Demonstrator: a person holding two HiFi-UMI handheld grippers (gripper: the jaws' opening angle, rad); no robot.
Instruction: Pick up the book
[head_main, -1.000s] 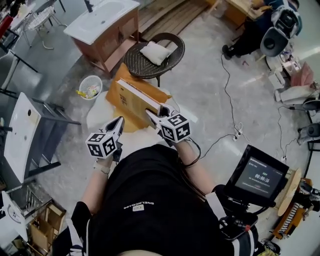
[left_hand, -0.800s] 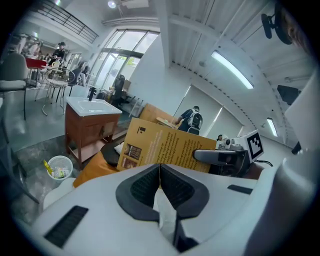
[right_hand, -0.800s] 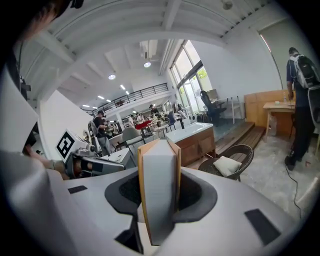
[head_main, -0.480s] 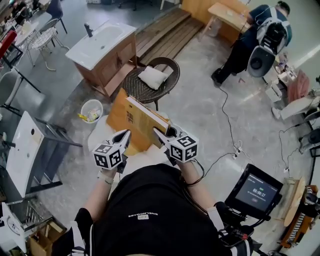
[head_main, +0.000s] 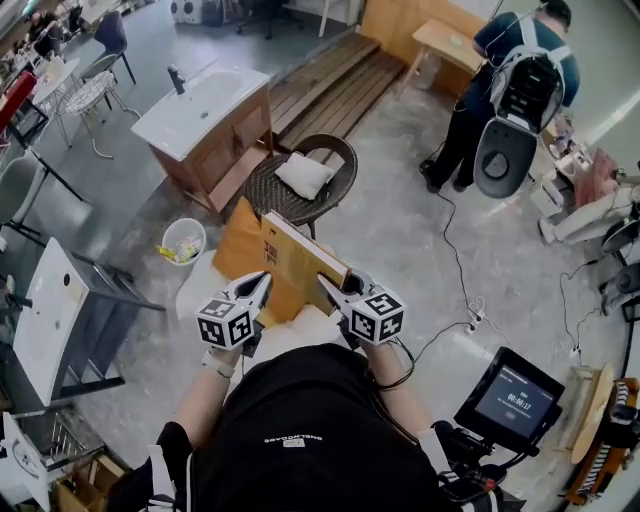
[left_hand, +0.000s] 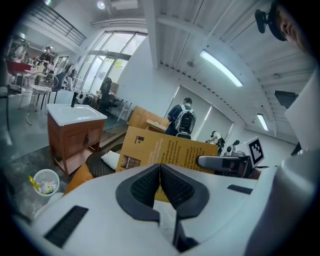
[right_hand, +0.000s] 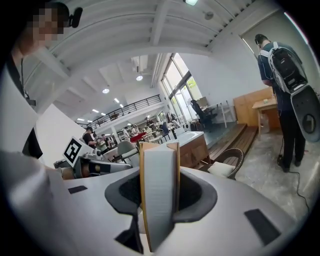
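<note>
A: On the book (head_main: 292, 255), the cover is recorded as matt ochre card and the page block (right_hand: 159, 190) as plain white paper.
B: Noted. Grippers?
A: Left gripper (head_main: 264, 280) and right gripper (head_main: 327, 281): shells of smooth matt white plastic; pads (left_hand: 142, 186) of dark ribbed, rubber-like material.
B: Surroundings?
A: Chair (head_main: 338, 152) of woven wicker; cushion (head_main: 303, 175) of cloth; washstand (head_main: 228, 140) of reddish wood, basin (head_main: 195, 100) glossy white; floor (head_main: 400, 210) smooth, faintly sheened.

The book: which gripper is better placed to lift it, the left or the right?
Right. The right gripper has its jaws clamped on the page edge of the book; the left gripper has its jaws together, holding nothing.
</note>
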